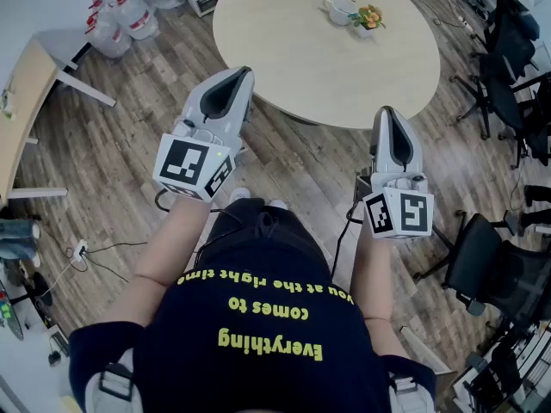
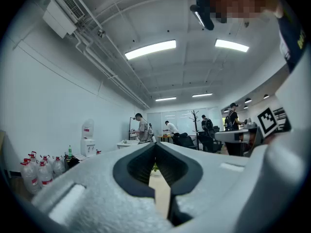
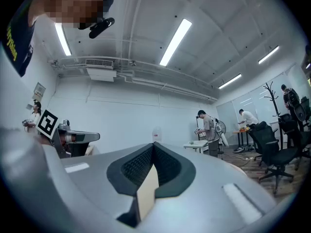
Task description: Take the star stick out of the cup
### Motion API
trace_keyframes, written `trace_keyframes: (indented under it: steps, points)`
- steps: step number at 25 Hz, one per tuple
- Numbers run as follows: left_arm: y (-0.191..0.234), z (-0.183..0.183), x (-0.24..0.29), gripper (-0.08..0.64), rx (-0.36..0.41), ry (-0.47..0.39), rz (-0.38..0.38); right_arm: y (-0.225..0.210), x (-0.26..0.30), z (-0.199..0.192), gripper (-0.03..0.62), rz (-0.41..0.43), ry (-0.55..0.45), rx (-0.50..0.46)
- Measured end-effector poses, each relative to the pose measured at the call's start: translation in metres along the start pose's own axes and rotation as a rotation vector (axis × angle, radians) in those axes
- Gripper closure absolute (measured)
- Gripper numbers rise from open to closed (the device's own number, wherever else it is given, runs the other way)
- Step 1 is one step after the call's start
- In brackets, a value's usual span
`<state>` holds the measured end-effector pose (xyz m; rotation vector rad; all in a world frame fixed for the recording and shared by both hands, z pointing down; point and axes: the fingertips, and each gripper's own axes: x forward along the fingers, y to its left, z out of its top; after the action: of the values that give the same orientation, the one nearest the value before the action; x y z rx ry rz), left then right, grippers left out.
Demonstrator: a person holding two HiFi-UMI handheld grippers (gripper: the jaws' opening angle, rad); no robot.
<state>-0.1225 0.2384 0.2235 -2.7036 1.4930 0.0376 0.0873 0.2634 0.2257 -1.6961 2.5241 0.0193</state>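
Observation:
On the far right part of the round beige table (image 1: pixel 293 50) stands a white cup (image 1: pixel 341 9). Right beside it is a small white pot holding orange, yellow and green pieces (image 1: pixel 368 17); too small to tell a star stick. My left gripper (image 1: pixel 242 73) is held above the floor near the table's front edge, jaws shut on nothing. My right gripper (image 1: pixel 385 113) hovers by the table's right front edge, also shut and empty. Both point up and forward into the room, as the left gripper (image 2: pixel 155 147) and right gripper (image 3: pixel 153 147) views show. A strip of table shows below each closed jaw pair.
Water bottles (image 1: pixel 120 15) stand on the wooden floor at the far left. A side desk (image 1: pixel 21 93) is at the left, office chairs (image 1: pixel 508 41) at the right, one chair (image 1: pixel 495 269) near my right side. Cables (image 1: pixel 95 256) lie on the floor. People (image 2: pixel 142 127) work in the background.

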Motion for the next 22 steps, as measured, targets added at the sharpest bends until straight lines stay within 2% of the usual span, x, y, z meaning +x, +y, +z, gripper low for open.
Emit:
trace_keyframes:
  steps: [9, 13, 16, 18, 19, 22]
  points:
    - [-0.003, -0.008, 0.007, 0.554, 0.017, 0.032, 0.006, -0.002, 0.002, -0.001, 0.581, 0.036, 0.025, -0.013]
    - [-0.006, -0.011, 0.011, 0.486, 0.008, 0.037, -0.003, -0.008, 0.002, -0.002, 0.573, 0.021, 0.030, -0.003]
    - [-0.008, -0.013, 0.017, 0.417, 0.032, 0.056, -0.006, -0.012, 0.006, -0.006, 0.491, 0.015, 0.047, 0.004]
    - [-0.007, -0.016, 0.020, 0.361, 0.029, 0.068, -0.005, -0.013, 0.011, -0.009, 0.395, 0.014, 0.054, 0.021]
    - [-0.005, -0.017, 0.022, 0.341, 0.014, 0.067, -0.008, -0.013, 0.013, -0.012, 0.351, 0.014, 0.058, 0.029]
    - [0.001, -0.015, 0.027, 0.299, -0.056, 0.021, -0.032, -0.014, 0.021, -0.017, 0.296, 0.013, 0.068, 0.040]
